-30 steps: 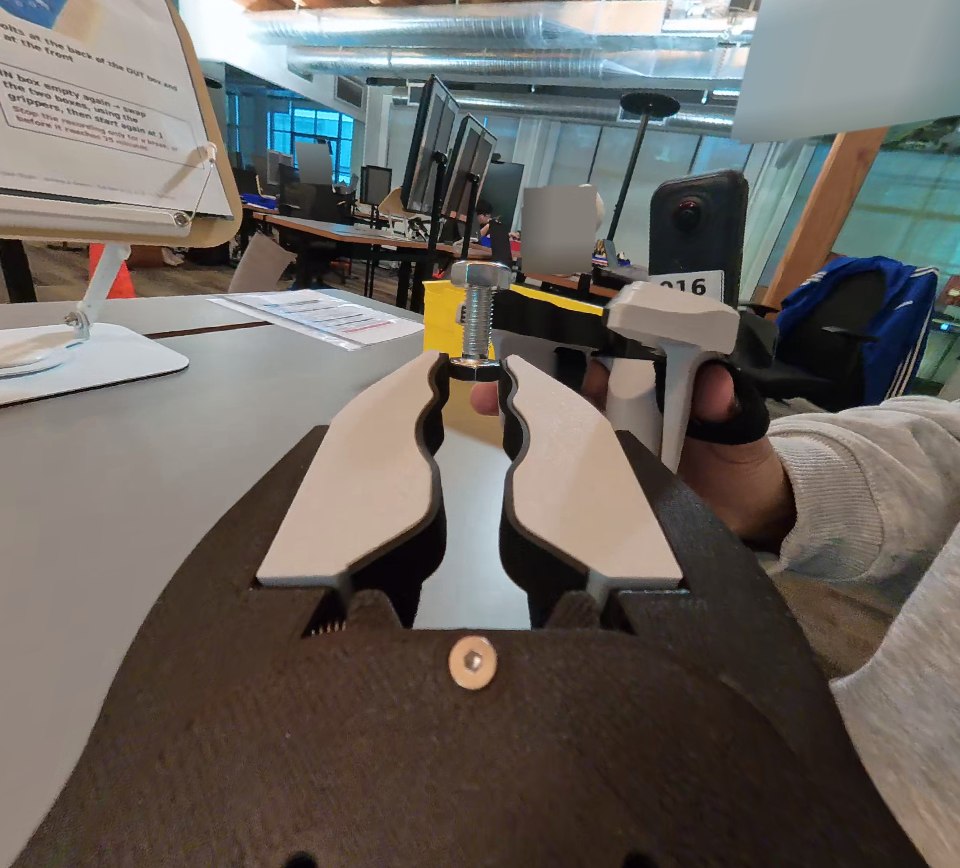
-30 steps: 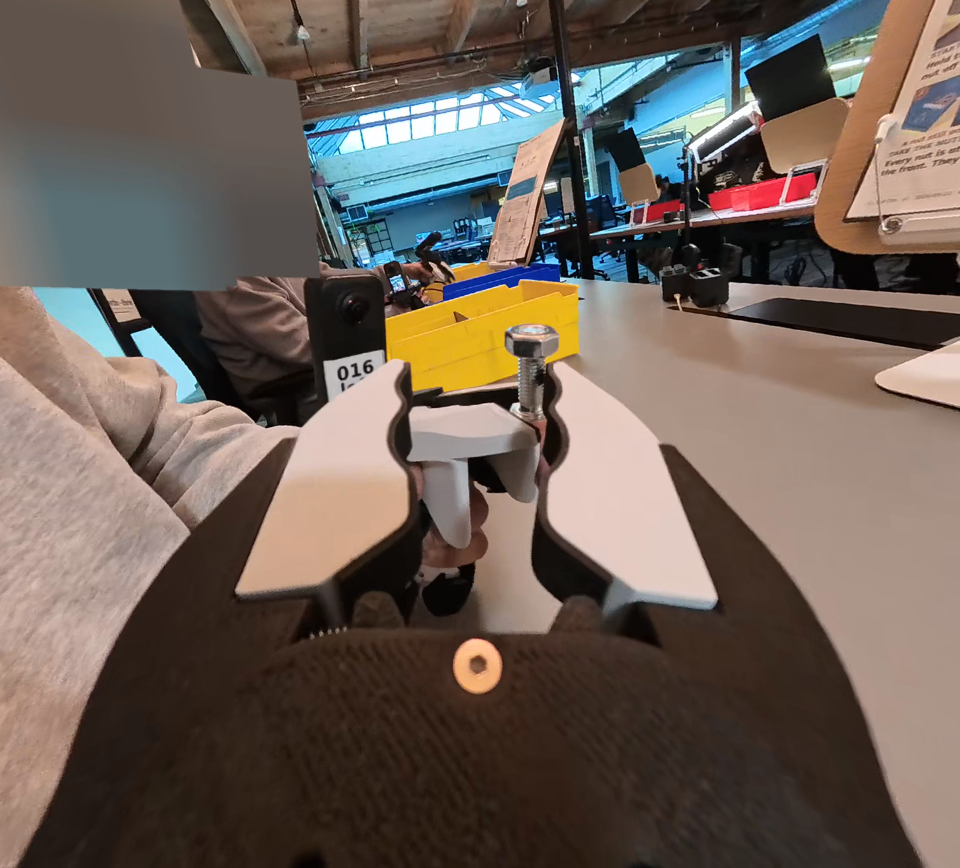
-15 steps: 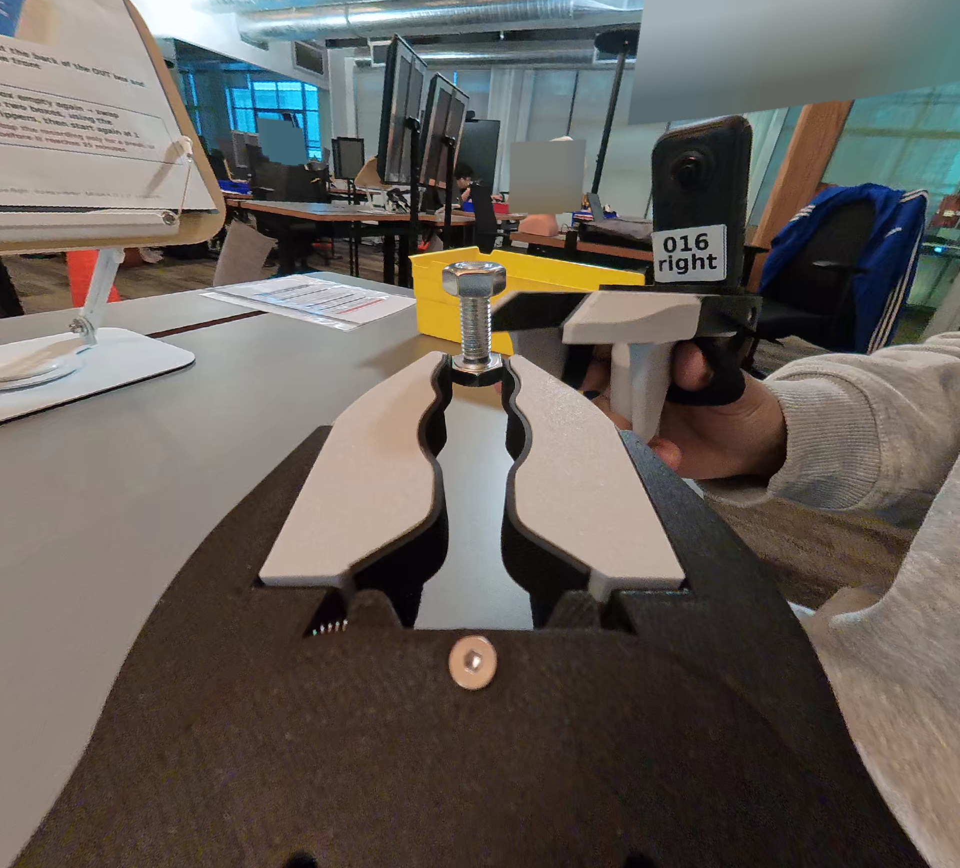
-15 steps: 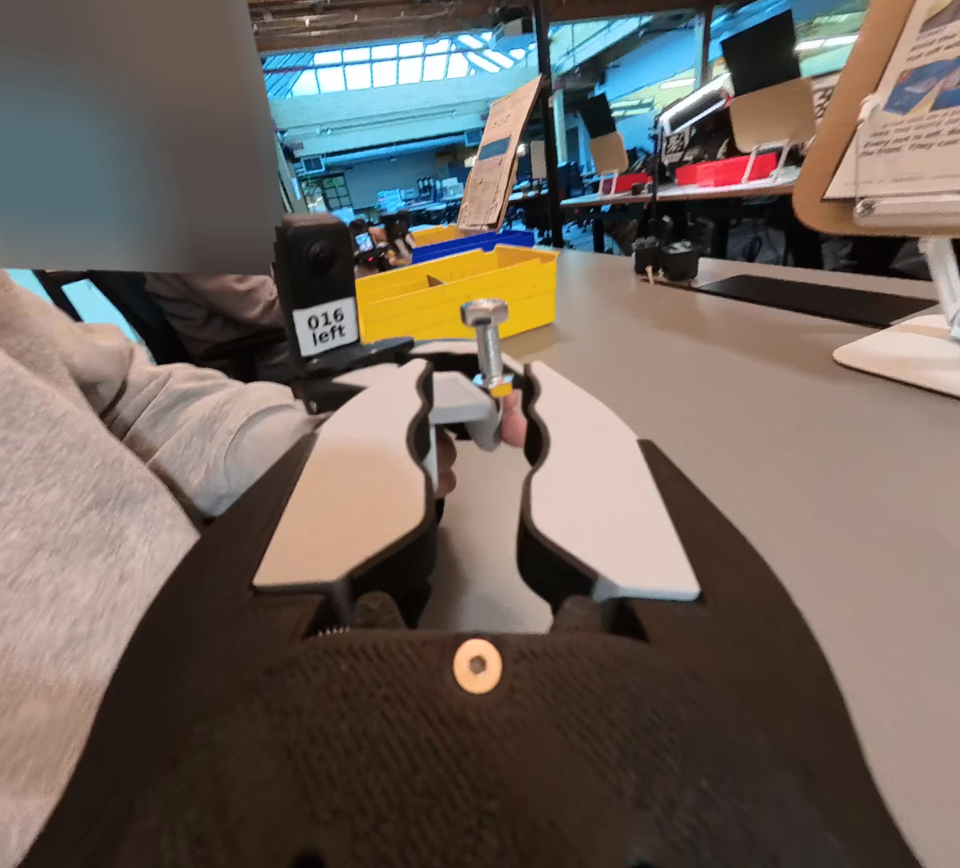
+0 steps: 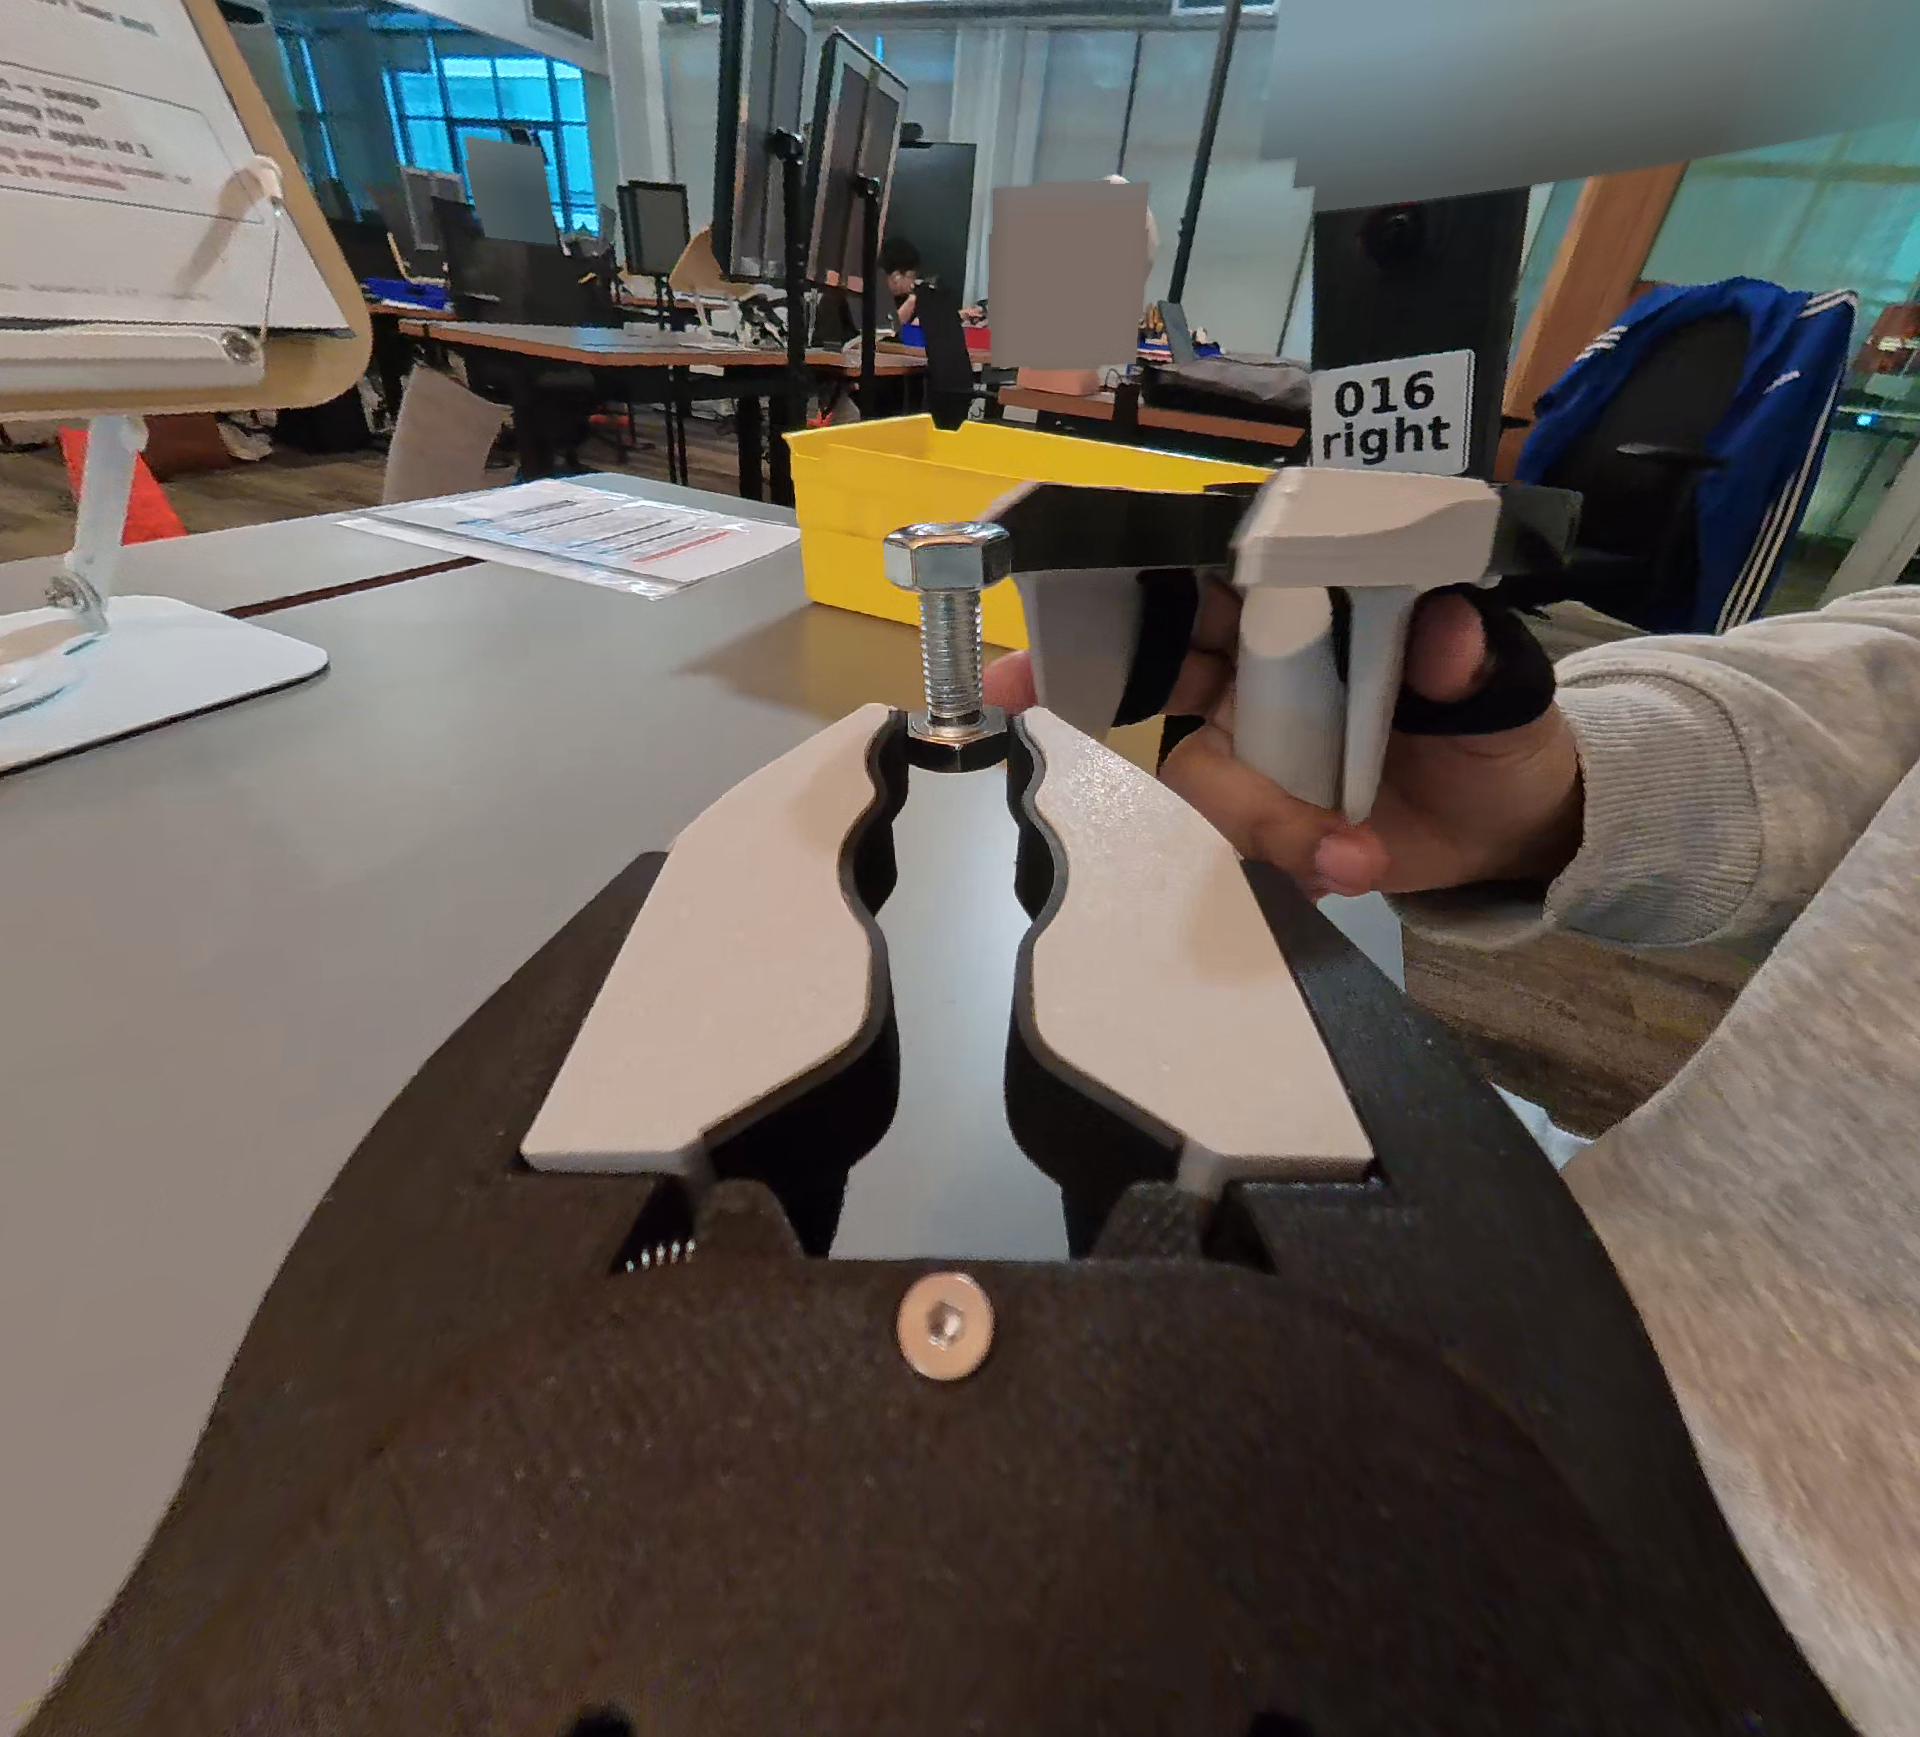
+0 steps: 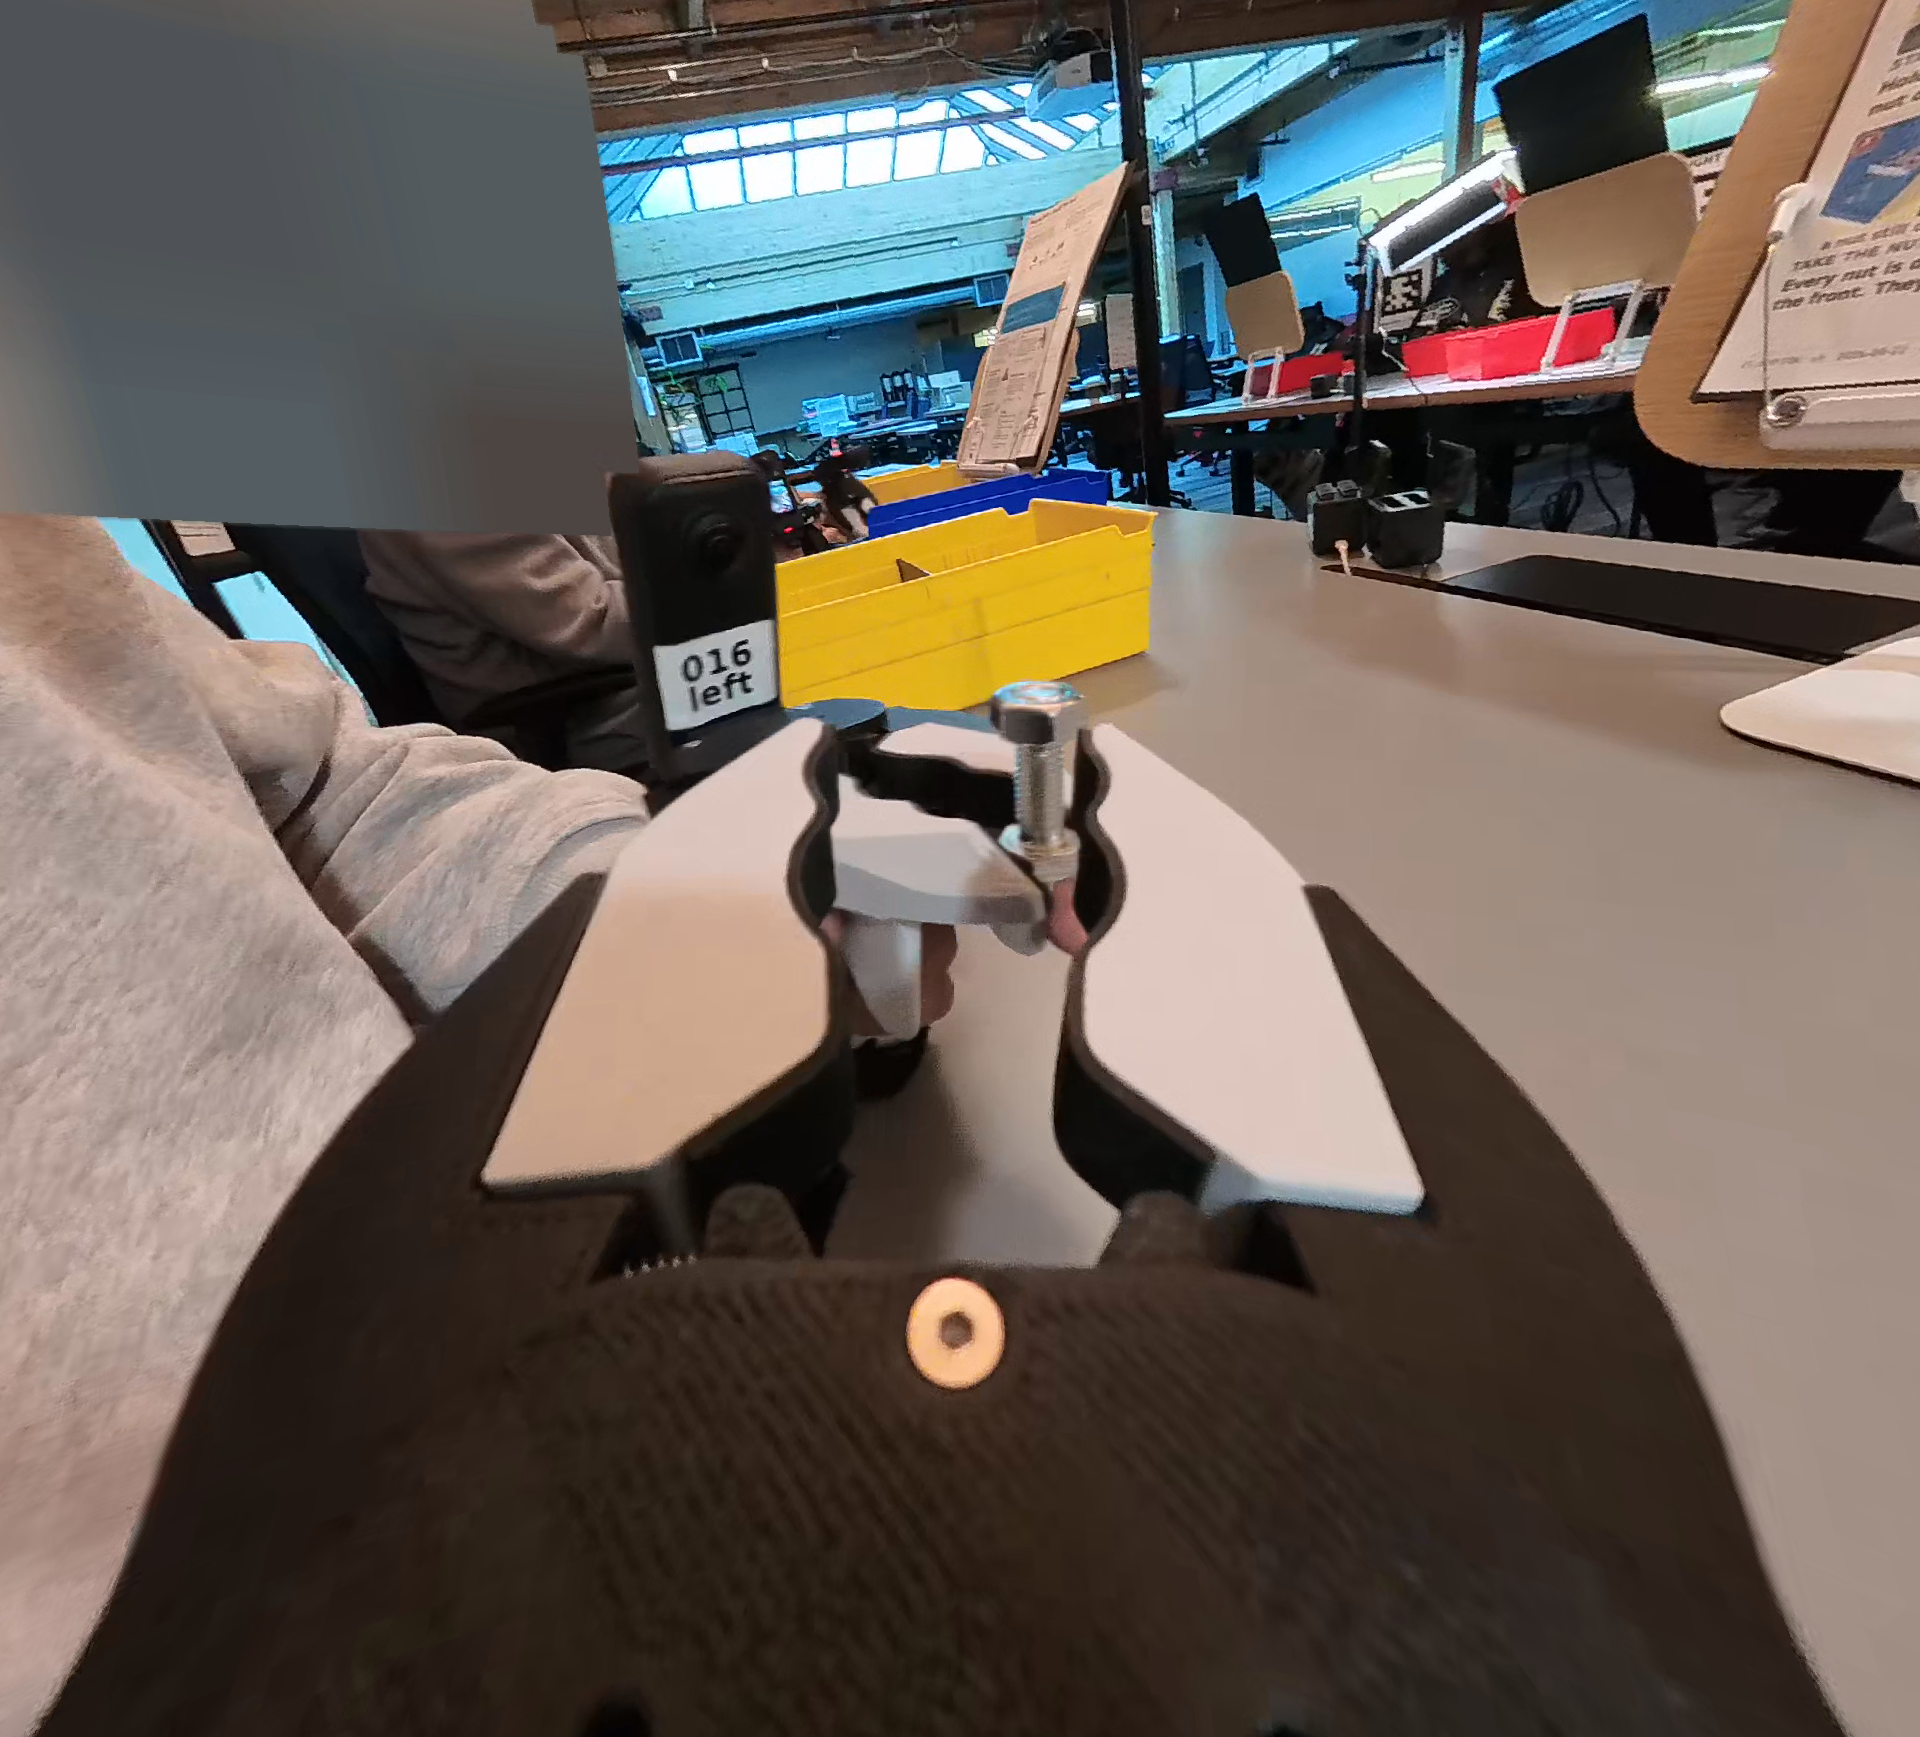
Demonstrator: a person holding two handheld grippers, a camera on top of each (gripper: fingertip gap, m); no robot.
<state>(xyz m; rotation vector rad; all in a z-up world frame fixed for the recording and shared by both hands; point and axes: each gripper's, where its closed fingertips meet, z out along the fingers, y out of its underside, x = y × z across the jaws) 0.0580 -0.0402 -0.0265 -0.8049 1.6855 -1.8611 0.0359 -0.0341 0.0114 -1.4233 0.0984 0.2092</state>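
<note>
**Bolt held upright by its nut between two handheld grippers**

The left gripper [image 5: 951,737] is clamped on a hex nut [image 5: 953,731] at its fingertips, and a silver bolt [image 5: 948,617] stands upright out of that nut, head up, above a grey table [image 5: 364,752]. Just right of the bolt head, the right gripper [image 5: 1023,544] reaches in from the right, its dark tip touching or almost touching the head; the wide-set fingers [image 6: 1195,939] in the right wrist view stand parted, gripping nothing, with the bolt [image 6: 1039,778] just inside the far end of the right-hand finger. A yellow bin [image 5: 935,492] sits on the table beyond the bolt, and a white document stand [image 5: 135,253] rises at far left.
</note>
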